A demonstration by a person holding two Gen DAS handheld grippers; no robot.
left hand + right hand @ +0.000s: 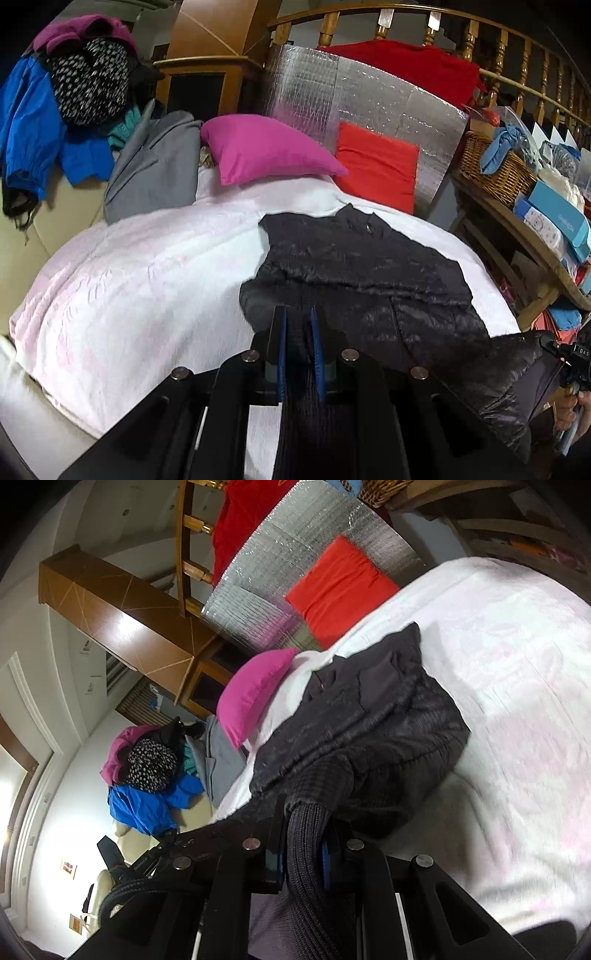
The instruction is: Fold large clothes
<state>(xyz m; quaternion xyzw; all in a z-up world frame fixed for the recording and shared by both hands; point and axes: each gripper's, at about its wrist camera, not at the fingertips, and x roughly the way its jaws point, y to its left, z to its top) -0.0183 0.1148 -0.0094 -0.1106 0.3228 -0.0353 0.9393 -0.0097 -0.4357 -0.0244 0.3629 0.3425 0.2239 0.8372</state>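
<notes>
Clamped, both: left gripper (298,317) and right gripper (306,812) each pinching ribbed hem of dark puffer jacket (362,266), spread flat below pink pillow (266,147) on white bedspread (129,277); folding apparently barely begun, sleeves and body unfolded.

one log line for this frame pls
stage: fold | left gripper: shut on jacket hem | right gripper: shut on jacket hem | jacket: on bed, near edge held

A dark quilted puffer jacket (362,266) with a faint sheen lies spread on the white bedspread (129,277), collar toward the pink pillow (266,151). Its near end, with ribbed knit cuffs, is lifted off the bedspread and bunched.
</notes>
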